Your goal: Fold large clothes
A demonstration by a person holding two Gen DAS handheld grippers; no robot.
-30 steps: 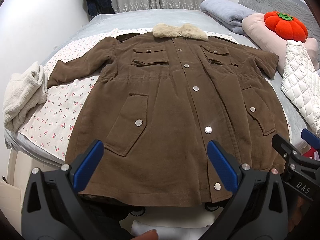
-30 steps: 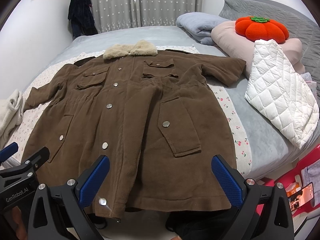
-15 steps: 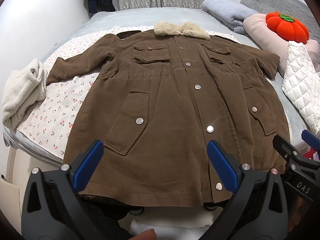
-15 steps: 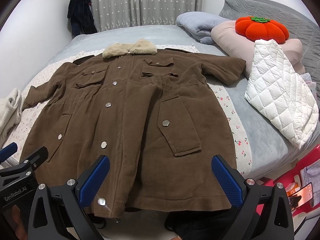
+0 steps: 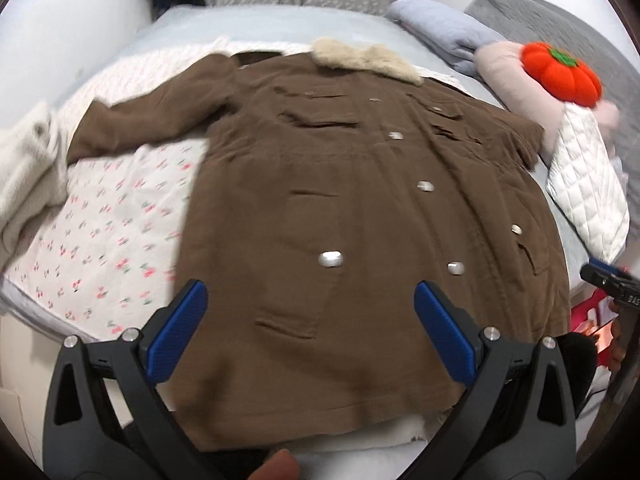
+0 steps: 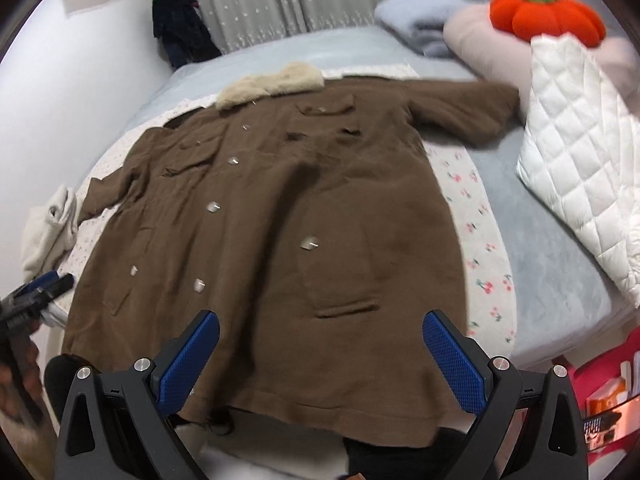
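Note:
A long brown coat with a beige fur collar and metal snaps lies flat and buttoned on the bed, sleeves spread to both sides, hem at the near edge. My left gripper hovers open above the hem on the coat's left half, blue pads wide apart, nothing between them. My right gripper hangs open over the right half of the hem, also holding nothing. Each gripper shows at the edge of the other's view. Both views are motion-blurred.
A cherry-print sheet covers the grey bed. A cream garment lies at the left edge. A white quilted jacket, pink pillow, orange pumpkin cushion and folded grey blanket sit at the right.
Both grippers have moved forward and tilted down toward the coat, which now fills more of each view. The jaws have stayed open. The coat has not moved.

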